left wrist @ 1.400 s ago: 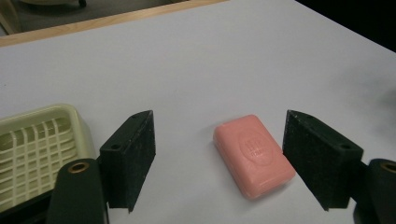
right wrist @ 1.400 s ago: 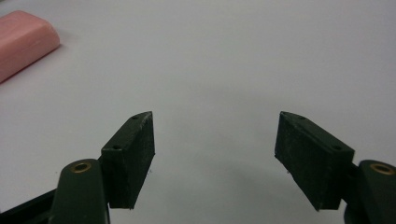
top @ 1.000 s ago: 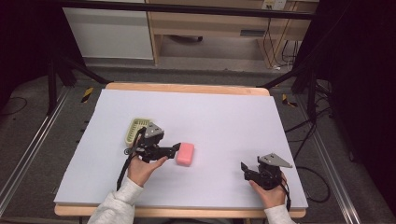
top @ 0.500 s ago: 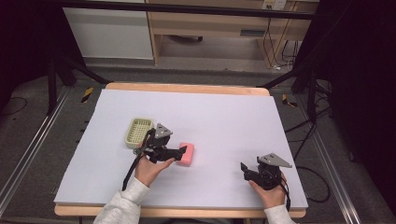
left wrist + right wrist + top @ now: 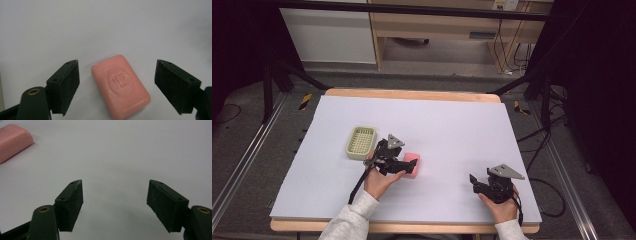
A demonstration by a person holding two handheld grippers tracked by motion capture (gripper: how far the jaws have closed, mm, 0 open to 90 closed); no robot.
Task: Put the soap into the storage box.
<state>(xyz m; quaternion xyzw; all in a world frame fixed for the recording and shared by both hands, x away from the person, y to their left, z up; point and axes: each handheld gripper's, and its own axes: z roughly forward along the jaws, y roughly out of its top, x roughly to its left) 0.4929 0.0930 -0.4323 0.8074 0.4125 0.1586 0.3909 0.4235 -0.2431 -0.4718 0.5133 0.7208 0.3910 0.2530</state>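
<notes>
Since a second back the left gripper [image 5: 408, 166] has slid off the tray [image 5: 361, 142] and over to the soap [image 5: 412, 164], dropping a bit lower as it goes, and its jaws have just been opening. So now they're standing wide on either side of the soap [image 5: 120, 85] without touching it; in the left gripper view there's bare sheet showing between each pad and the bar. Nothing is being gripped, the bar is just lying flat on the sheet with its stamped face up, turned a little askew to the jaws.

Right gripper [image 5: 474, 182] is sitting where it was, near the front right corner of the table [image 5: 412, 94], pointing left toward the middle. In its own view the jaws [image 5: 114, 195] are parted with only sheet between them, so it's holding nothing either. The soap [image 5: 13, 141] is peeking into the top left corner of that view, well apart from those jaws.

Going outward: the soap is lying a bit left of the table's middle, closer to the front edge than the back. The tray is resting just beyond the left hand [image 5: 379, 182], toward the left edge, close to the soap but not touching it.
</notes>
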